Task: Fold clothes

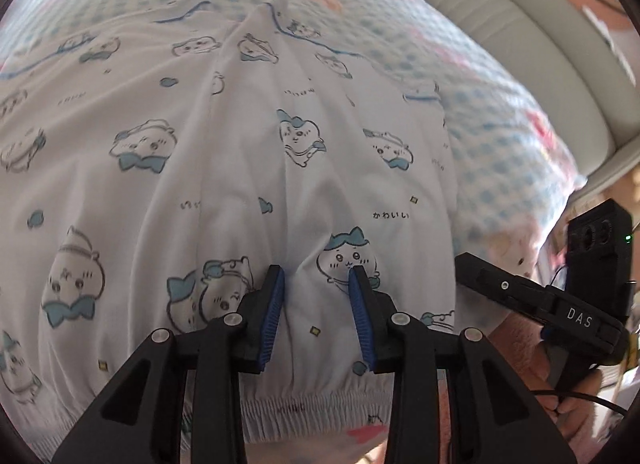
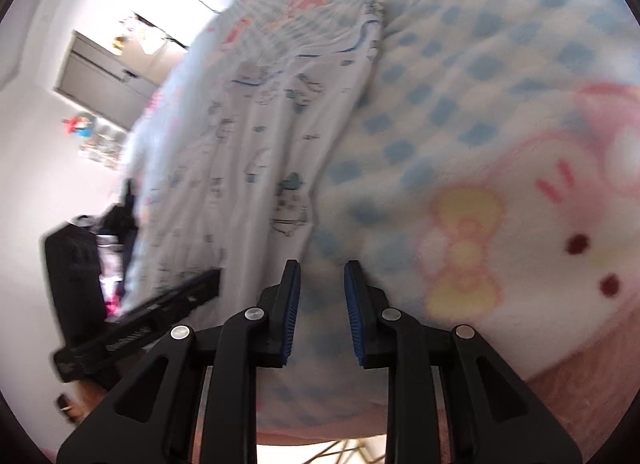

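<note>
Closest to the left gripper [image 1: 318, 276], its blue-padded fingers stand apart over white printed pyjama trousers [image 1: 224, 168], and nothing is pinched between them; whether the tips touch the cloth I cannot tell. Below the fingers lies the gathered elastic waistband [image 1: 320, 404], and ahead of them the fabric, covered in small cartoon animals, stretches away with a raised crease running up the middle to a peak. Beyond the garment's far edge is a blue-checked blanket [image 1: 500, 136] with pink figures, and past that a pale curved bed edge [image 1: 520, 32]. To the right of the left fingers the right gripper [image 2: 322, 276] comes in, its fingers likewise parted above the blanket just beside the trousers, which lie off to their left and run away from them.
</note>
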Action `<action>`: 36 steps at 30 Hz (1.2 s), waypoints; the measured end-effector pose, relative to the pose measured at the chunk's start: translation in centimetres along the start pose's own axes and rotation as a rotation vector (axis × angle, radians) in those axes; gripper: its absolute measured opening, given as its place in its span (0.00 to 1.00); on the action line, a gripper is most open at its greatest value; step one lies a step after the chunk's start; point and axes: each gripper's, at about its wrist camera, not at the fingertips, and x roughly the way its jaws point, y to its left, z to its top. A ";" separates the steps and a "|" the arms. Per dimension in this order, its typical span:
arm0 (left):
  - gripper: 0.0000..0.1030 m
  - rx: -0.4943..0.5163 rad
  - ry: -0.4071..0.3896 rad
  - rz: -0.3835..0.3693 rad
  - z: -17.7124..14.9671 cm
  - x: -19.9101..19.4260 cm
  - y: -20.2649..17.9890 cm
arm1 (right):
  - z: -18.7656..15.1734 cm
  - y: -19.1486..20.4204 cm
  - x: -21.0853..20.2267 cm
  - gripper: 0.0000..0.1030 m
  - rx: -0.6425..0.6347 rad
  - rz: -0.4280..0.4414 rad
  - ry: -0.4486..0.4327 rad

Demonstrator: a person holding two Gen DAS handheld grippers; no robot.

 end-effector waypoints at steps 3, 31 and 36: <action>0.34 -0.005 -0.032 -0.007 -0.4 -1.1 -0.1 | 0.4 0.0 0.6 0.23 -0.006 0.047 0.007; 0.37 -0.060 -0.099 -0.052 0.5 -1.6 -0.1 | 0.3 1.2 -0.1 0.02 -0.118 -0.104 -0.089; 0.37 -0.061 -0.113 -0.077 0.6 -2.1 -0.1 | 0.4 0.5 -1.0 0.04 -0.100 -0.026 -0.073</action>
